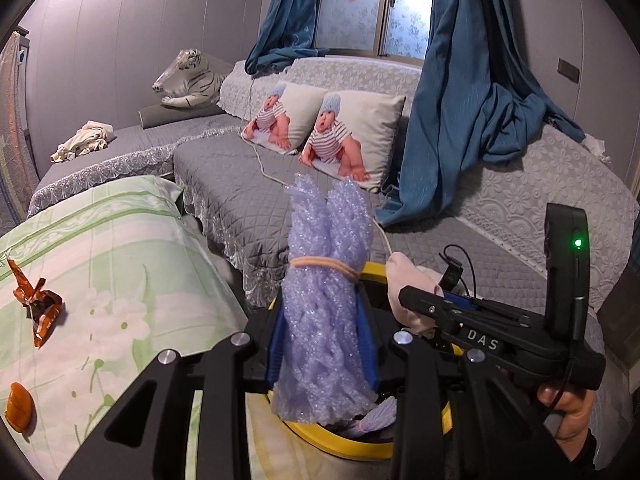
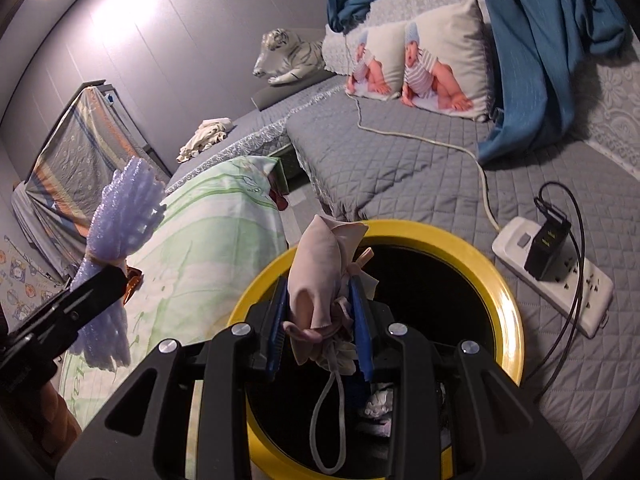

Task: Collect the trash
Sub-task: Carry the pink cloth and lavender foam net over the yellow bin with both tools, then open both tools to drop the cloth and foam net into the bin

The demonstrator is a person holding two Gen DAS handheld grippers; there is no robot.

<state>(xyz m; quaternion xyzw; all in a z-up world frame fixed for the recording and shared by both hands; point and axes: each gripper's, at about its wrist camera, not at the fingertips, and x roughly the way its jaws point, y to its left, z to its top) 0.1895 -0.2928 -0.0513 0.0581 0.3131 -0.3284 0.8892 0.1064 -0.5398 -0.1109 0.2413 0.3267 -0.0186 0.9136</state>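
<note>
Left hand-held gripper (image 1: 324, 344) clamped on lilac foam bundle (image 1: 326, 280) | right hand-held gripper (image 2: 322, 320) clamped on pink cloth (image 2: 316, 280) above yellow-rimmed bin (image 2: 500, 280)

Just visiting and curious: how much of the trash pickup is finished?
Done: some crumpled scraps already lie in the yellow-rimmed bin. In hand: the left gripper holds a purple foam-net bundle, the right gripper a pinkish mask, both over the bin. Left: an orange wrapper and an orange peel on the green cover.

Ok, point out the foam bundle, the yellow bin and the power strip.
foam bundle (image 1: 324, 320): left wrist view, middle of its purple body.
yellow bin (image 2: 502, 292): right wrist view, right side of rim.
power strip (image 2: 576, 300): right wrist view, white top face.
</note>
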